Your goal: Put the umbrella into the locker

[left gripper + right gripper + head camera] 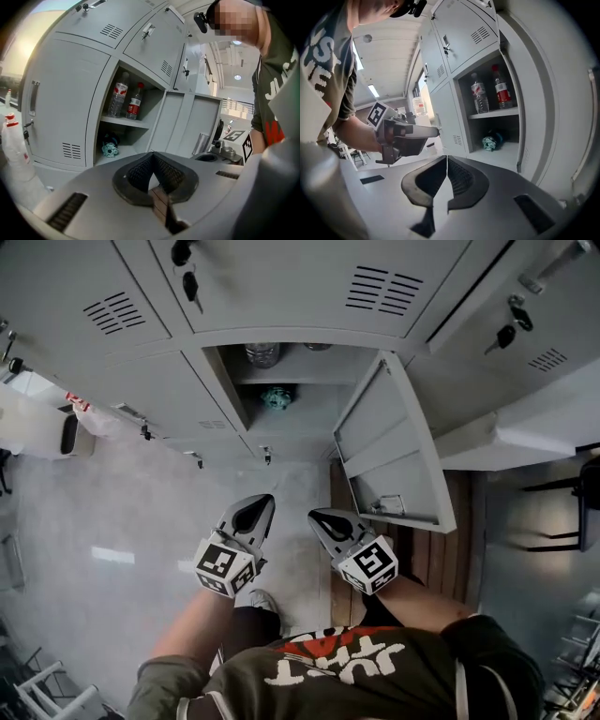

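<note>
**Watch that open locker door**

Can spot the umbrella (277, 397) lying on the floor of the lower compartment of the locker (225, 381), under the shelf (124, 123) with two bottles (117, 98). So probably only the closing-up left, going by that.

Biggest risk, at a guess: clipping the open door (389, 451) with the right gripper (330, 524), hovering near its lower corner as it is. Could also bounce straight back open if shoved too hard. And if poking back inside, could knock the umbrella toward the front lip and then jam the door on it.

Pose-wise: holding both grippers out in front of the chest, side by side and close together, apart from the locker, aimed at the opening and tipped slightly down. Reads as clenched tight on nothing for the left gripper (251, 514), pads pressed together. Same story on the right, closed up and empty. Forearms angled in from either side, with the marker cubes turned up toward the head camera.
</note>
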A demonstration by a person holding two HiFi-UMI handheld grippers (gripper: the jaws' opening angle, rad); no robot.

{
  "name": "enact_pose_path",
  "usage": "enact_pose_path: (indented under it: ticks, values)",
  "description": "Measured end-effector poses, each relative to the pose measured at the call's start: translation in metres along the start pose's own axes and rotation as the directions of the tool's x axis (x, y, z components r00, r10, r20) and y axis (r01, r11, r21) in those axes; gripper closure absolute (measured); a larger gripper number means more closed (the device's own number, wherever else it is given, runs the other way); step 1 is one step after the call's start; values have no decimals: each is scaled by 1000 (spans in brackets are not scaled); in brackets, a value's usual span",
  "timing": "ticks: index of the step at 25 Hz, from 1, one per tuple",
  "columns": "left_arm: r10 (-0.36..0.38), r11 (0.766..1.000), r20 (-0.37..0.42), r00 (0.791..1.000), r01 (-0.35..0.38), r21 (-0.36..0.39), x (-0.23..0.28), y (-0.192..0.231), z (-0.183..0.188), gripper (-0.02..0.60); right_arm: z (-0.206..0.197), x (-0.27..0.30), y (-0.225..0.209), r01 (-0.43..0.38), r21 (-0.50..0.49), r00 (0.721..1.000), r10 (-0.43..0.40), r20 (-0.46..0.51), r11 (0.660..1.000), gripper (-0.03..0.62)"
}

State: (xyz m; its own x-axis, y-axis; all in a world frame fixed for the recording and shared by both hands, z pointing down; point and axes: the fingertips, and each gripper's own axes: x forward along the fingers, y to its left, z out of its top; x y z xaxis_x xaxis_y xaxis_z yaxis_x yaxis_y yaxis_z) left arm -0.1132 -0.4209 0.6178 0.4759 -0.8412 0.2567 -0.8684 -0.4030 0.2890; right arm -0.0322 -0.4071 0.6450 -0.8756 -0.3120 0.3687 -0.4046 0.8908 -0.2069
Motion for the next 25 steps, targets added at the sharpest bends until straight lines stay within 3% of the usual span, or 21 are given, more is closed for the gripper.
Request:
enact_pose_path:
  ticks: [6, 12, 25]
  values:
    - [6, 999, -59, 998, -8, -35, -15, -11, 14, 574, 29, -10, 17, -16, 35, 998, 18, -55, 999, 560]
    - [30, 998, -83, 996, -34, -50, -28, -28, 55, 574, 69, -27, 32, -46, 31, 995, 48, -82, 998, 560]
    - [93, 996, -140, 986, -91, 21, -15, -93, 166, 574, 192, -109, 30, -167, -9, 982, 166, -86, 986, 560]
